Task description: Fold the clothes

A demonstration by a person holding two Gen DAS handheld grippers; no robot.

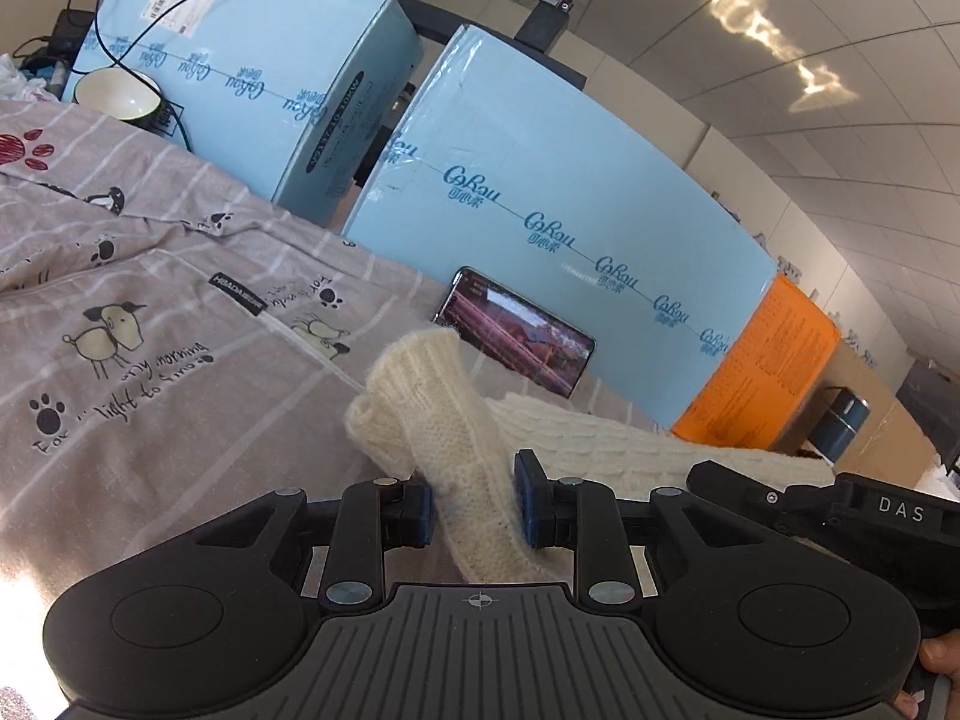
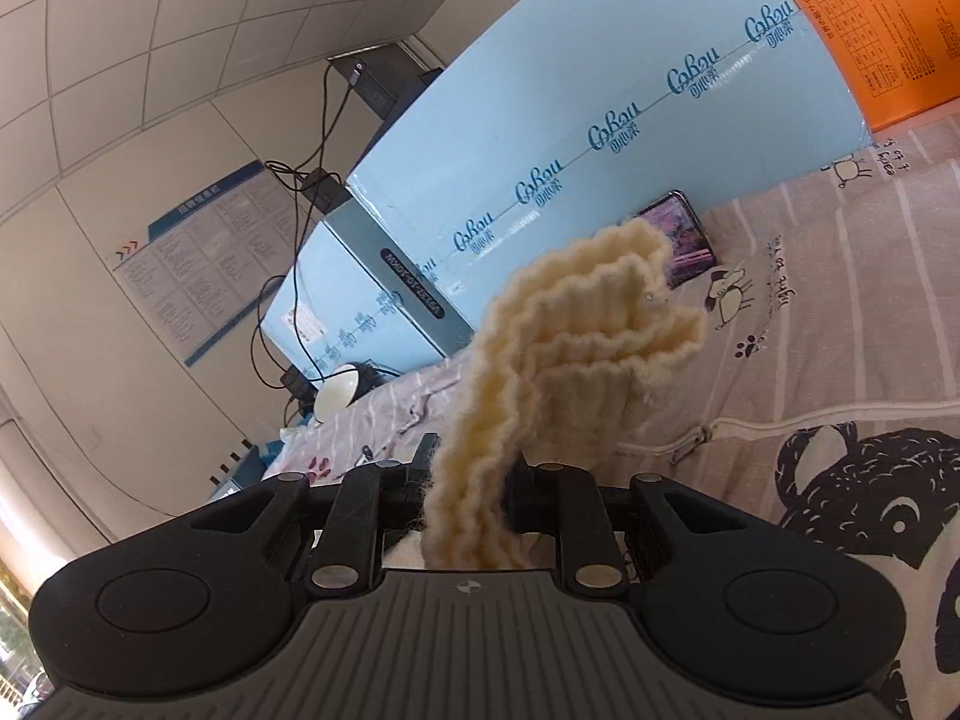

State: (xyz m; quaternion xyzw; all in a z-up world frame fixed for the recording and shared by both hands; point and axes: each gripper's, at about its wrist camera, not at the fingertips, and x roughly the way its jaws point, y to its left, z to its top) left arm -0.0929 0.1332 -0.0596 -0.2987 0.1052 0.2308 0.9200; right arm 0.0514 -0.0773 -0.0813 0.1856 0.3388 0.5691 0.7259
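A cream knitted sweater [image 1: 438, 420] lies on a grey printed bedsheet [image 1: 150, 312]. My left gripper [image 1: 474, 510] is shut on a ribbed part of it, which sticks up and forward between the blue pads. My right gripper [image 2: 465, 486] is shut on a bunched ribbed edge of the same sweater [image 2: 576, 330], held lifted above the sheet [image 2: 840, 312]. The right gripper's black body also shows in the left wrist view [image 1: 840, 510], at the right, over the sweater's body.
Two large light blue boxes [image 1: 540, 192] and an orange box [image 1: 768, 372] stand along the bed's far edge. A phone [image 1: 516, 336] with a lit screen leans against the blue box. A bowl [image 1: 117, 96] and cables sit at the far left.
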